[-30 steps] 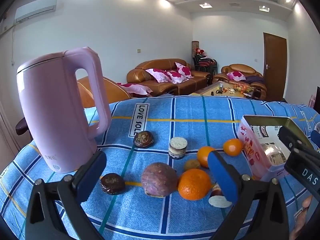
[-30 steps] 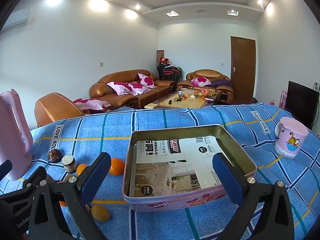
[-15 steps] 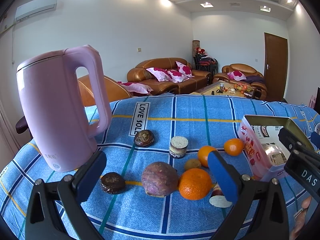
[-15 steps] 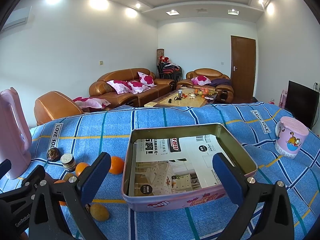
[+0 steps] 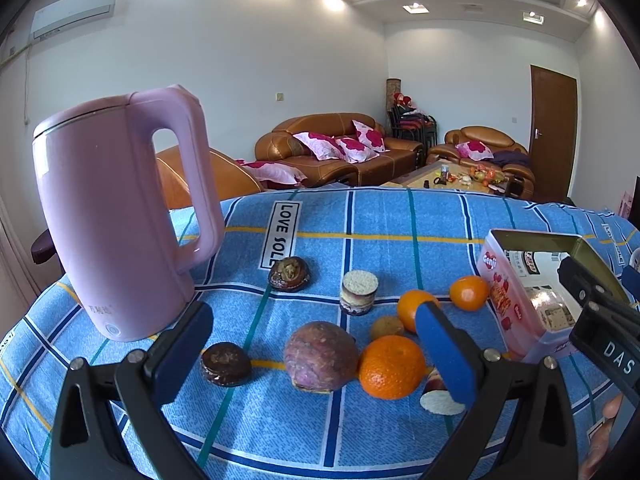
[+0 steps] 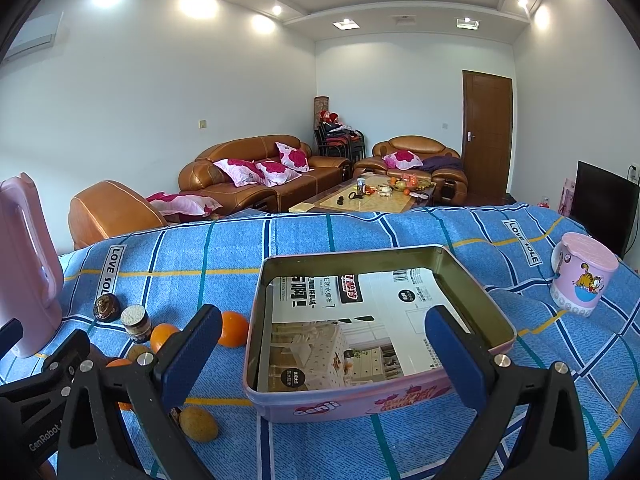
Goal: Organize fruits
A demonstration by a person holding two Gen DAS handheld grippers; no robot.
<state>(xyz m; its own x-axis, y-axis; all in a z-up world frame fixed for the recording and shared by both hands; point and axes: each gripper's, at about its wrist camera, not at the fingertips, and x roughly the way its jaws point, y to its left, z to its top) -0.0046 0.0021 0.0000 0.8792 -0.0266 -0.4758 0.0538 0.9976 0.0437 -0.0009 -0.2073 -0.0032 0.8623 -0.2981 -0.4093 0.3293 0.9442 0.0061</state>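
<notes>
The left gripper (image 5: 316, 354) is open wide and holds nothing. It hangs low over the blue cloth (image 5: 380, 216). Between its blue pads (image 5: 444, 354) lie a dark round cake (image 5: 226, 363), a purple lumpy fruit (image 5: 321, 356) and a big orange (image 5: 392, 367). The purple fruit and the big orange touch. Just beside the right pad sits a cut slice (image 5: 440, 400), partly hidden.

A bit farther back are a small brown fruit (image 5: 386, 328), a second orange (image 5: 414, 308) and a third orange (image 5: 469, 293). The third orange is just beside the tin (image 5: 516, 304). Near them stand a little round stack with a white top (image 5: 359, 292) and a dark brown lump (image 5: 289, 274). A tall pink kettle (image 5: 116, 216) stands on the left side of the cloth.

The right gripper (image 6: 320, 360) is also open wide and holds nothing. It hangs over the near wall of the tin (image 6: 360, 402). The tin is open on top, with only printed paper (image 6: 360, 320) lying flat inside. All the fruit is outside it, to its left. A yellow-brown fruit (image 6: 199, 424) lies near the tin's near left corner. An orange (image 6: 234, 328) sits by its left wall. A pink cup (image 6: 582, 280) stands well apart on the right.

Far back are brown sofas (image 6: 256, 176) and a brown door (image 6: 486, 136).
</notes>
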